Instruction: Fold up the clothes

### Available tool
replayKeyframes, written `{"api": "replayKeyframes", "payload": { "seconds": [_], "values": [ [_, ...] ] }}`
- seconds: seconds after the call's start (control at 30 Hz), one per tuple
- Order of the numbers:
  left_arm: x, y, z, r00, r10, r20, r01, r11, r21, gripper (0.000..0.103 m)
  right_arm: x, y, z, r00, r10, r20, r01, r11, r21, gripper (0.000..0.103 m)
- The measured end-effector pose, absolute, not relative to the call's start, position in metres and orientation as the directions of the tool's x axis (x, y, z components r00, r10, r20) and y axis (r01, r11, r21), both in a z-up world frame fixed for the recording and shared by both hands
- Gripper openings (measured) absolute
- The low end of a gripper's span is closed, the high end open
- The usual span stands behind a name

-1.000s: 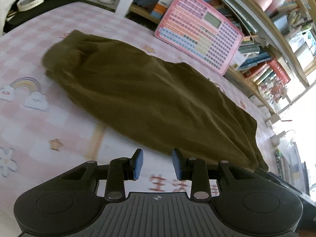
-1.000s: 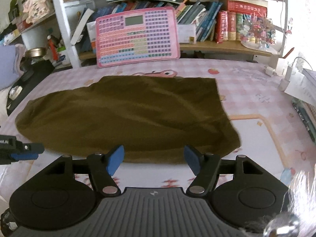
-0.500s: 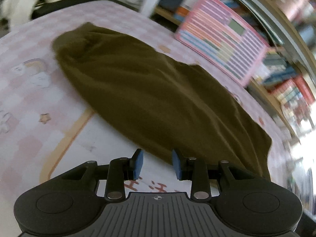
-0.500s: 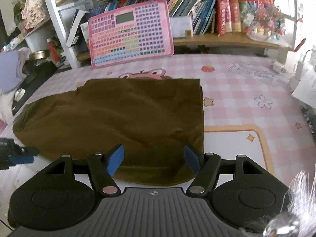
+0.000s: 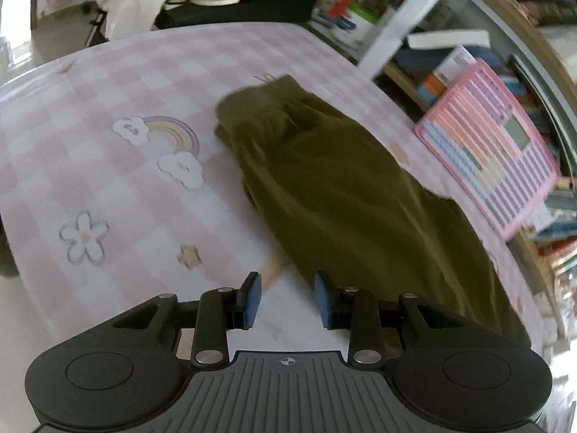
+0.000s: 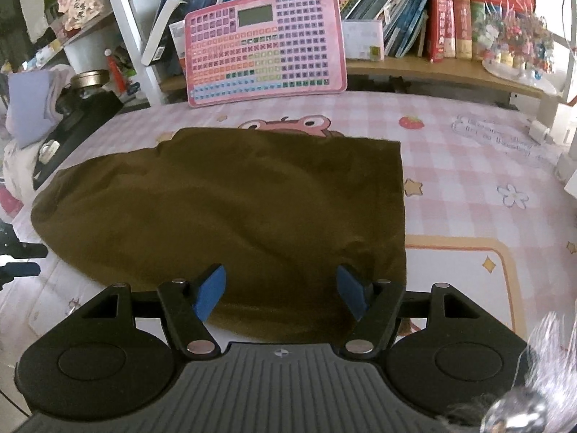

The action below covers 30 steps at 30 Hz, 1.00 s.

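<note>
An olive-brown garment lies spread flat on the pink checked table cover. Its straight hem is on the right and its gathered end on the left. My right gripper hovers over the garment's near edge by the hem corner, jaws wide apart and pinching nothing. In the left wrist view the garment runs diagonally away. My left gripper stands open above the table cover, just beside the cloth's near edge, with nothing between its pads. The left gripper also shows at the left border of the right wrist view.
A pink keypad toy leans against the bookshelf behind the table. A black case with a roll of tape, and white cloth, sit past the far left corner. White plugs lie at the right edge.
The left gripper swung and rolled towards the garment's gathered end, which now fills its view. The right gripper moved forward over the garment's near edge. The garment has not moved.
</note>
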State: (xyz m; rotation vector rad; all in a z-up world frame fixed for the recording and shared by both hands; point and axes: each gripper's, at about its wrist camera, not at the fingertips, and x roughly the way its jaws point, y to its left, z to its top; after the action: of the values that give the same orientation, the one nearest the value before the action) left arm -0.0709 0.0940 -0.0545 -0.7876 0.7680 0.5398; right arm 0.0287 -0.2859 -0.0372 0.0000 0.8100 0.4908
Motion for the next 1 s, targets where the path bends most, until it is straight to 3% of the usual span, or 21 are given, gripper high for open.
{"api": "replayKeyframes", "payload": {
  "seconds": [0.3, 0.33, 0.4, 0.47, 0.7, 1.0],
  "values": [
    [-0.067, 0.149, -0.066, 0.631, 0.114, -0.768, -0.676, 0.566, -0.471, 0.033, 0.032, -0.235, -0.040, 0.595, 0.393, -0.701, -0.405, 0.900, 0.161, 0.068],
    [-0.067, 0.155, -0.068, 0.637, 0.103, -0.764, -0.673, 0.559, -0.485, 0.034, 0.034, -0.229, -0.041, 0.597, 0.391, -0.700, -0.404, 0.901, 0.158, 0.068],
    [-0.068, 0.164, -0.070, 0.668, 0.084, -0.739, -0.651, 0.547, -0.526, 0.047, 0.038, -0.214, -0.042, 0.604, 0.386, -0.698, -0.403, 0.903, 0.150, 0.068],
    [-0.068, 0.174, -0.072, 0.690, 0.080, -0.719, -0.644, 0.522, -0.560, 0.050, 0.045, -0.196, -0.043, 0.613, 0.384, -0.691, -0.406, 0.903, 0.141, 0.068],
    [-0.058, 0.200, -0.081, 0.754, 0.032, -0.656, -0.596, 0.454, -0.662, 0.050, 0.069, -0.114, -0.046, 0.634, 0.386, -0.670, -0.466, 0.882, 0.067, 0.068],
    [-0.039, 0.208, -0.083, 0.779, -0.010, -0.627, -0.551, 0.467, -0.692, 0.050, 0.115, -0.026, -0.061, 0.689, 0.336, -0.642, -0.489, 0.869, -0.071, 0.069]
  ]
}}
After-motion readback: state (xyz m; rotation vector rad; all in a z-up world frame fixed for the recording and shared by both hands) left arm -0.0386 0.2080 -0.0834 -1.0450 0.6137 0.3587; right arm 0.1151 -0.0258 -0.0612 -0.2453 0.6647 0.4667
